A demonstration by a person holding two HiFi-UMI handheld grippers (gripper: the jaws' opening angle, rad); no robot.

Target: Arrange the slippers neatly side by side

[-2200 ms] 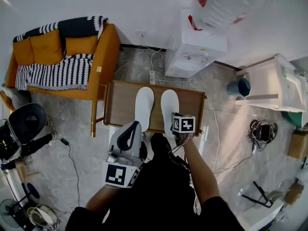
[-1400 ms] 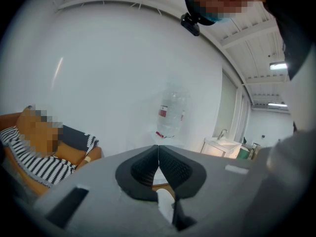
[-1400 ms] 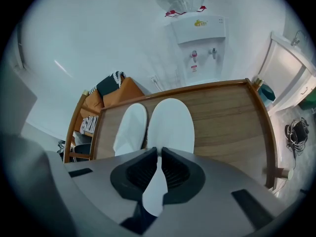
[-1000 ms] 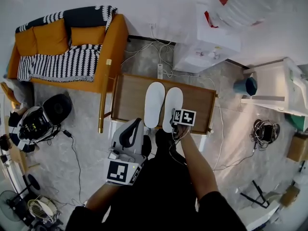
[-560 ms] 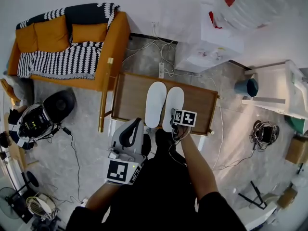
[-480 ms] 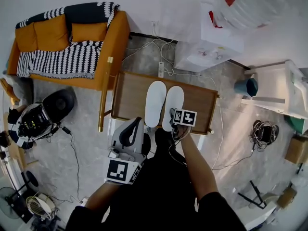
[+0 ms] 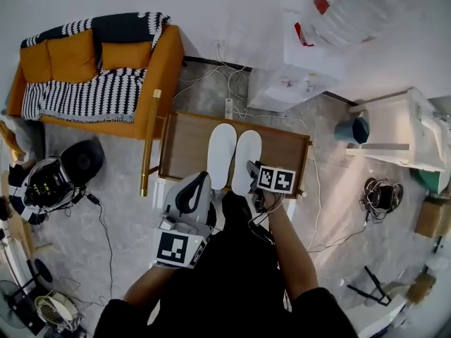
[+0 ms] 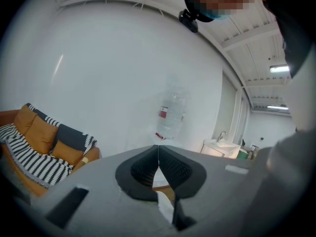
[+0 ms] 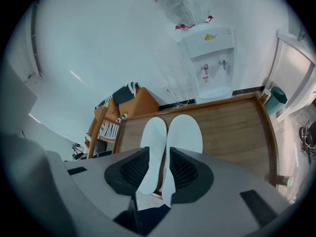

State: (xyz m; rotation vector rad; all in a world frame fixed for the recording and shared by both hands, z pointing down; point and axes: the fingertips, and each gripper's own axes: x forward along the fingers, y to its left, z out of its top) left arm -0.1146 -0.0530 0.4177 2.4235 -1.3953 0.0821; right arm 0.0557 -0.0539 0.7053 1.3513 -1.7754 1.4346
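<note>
A first slipper (image 7: pixel 220 155) and a second slipper (image 7: pixel 246 162), both white, are lying side by side in the middle of the wooden tabletop (image 7: pixel 183 146). Their long edges are running parallel and almost touching. Their toes are pointing toward the tabletop's far edge and their heels toward its near edge, where the person is standing.

The right claw (image 7: pixel 251 169) is hovering above the near edge of the tabletop, tilting down over the heel of the second slipper. In the right gripper view the right claw (image 9: pixel 159 168) is standing wide, its jaws having just been opening. The pads are pressing on nothing, and the two slippers are showing through the gap, on the wood beyond.

The left claw (image 7: pixel 199 183) is hanging off the tabletop's near edge, pointing roughly level. In the left gripper view the left claw (image 8: pixel 158 154) is closed, its pads meeting with nothing between them.

An orange sofa (image 7: pixel 84 65) with a striped throw is sitting beyond the tabletop's left end. A white water dispenser (image 7: pixel 299 69) is standing past its far right corner.
</note>
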